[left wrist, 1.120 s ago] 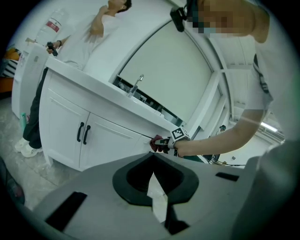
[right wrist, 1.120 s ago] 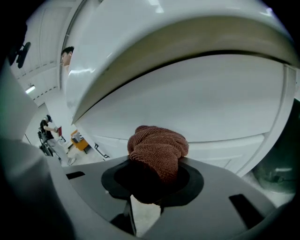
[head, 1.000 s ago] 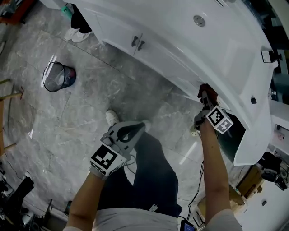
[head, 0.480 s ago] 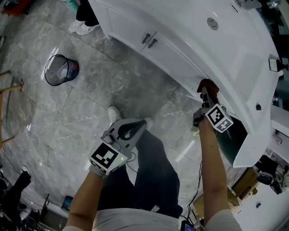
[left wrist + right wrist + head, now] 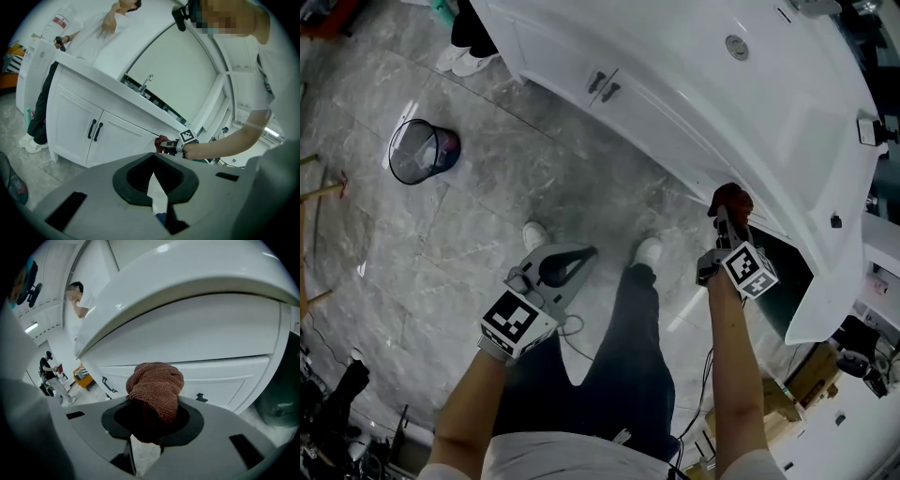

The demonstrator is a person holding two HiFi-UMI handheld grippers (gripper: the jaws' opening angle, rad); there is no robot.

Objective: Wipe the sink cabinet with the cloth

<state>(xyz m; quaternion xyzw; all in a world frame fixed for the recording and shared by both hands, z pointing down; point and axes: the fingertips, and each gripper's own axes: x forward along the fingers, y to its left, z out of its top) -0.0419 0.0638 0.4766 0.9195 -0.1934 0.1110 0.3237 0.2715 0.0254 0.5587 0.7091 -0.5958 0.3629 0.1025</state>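
Note:
The white sink cabinet [image 5: 675,112] curves across the top of the head view. My right gripper [image 5: 724,214] is shut on a bunched reddish-brown cloth [image 5: 732,198], which presses against the cabinet's lower front edge. In the right gripper view the cloth [image 5: 157,387] bulges out of the right gripper [image 5: 152,420], close under a white drawer front [image 5: 220,376]. My left gripper [image 5: 581,256] hangs over the floor, shut with nothing in it. From the left gripper [image 5: 153,176] view, the cabinet doors [image 5: 108,136] and the far cloth [image 5: 161,140] show.
A black mesh bin [image 5: 422,155] stands on the grey marble floor [image 5: 487,197] at left. Another person's shoes [image 5: 459,58] are beside the cabinet's far end. My own feet [image 5: 534,234] are below it. A dark opening [image 5: 787,281] lies right of the cloth.
My right gripper keeps the cloth on the cabinet edge, shifted only slightly. A second foot has stepped forward into view. The left gripper has drifted a little left.

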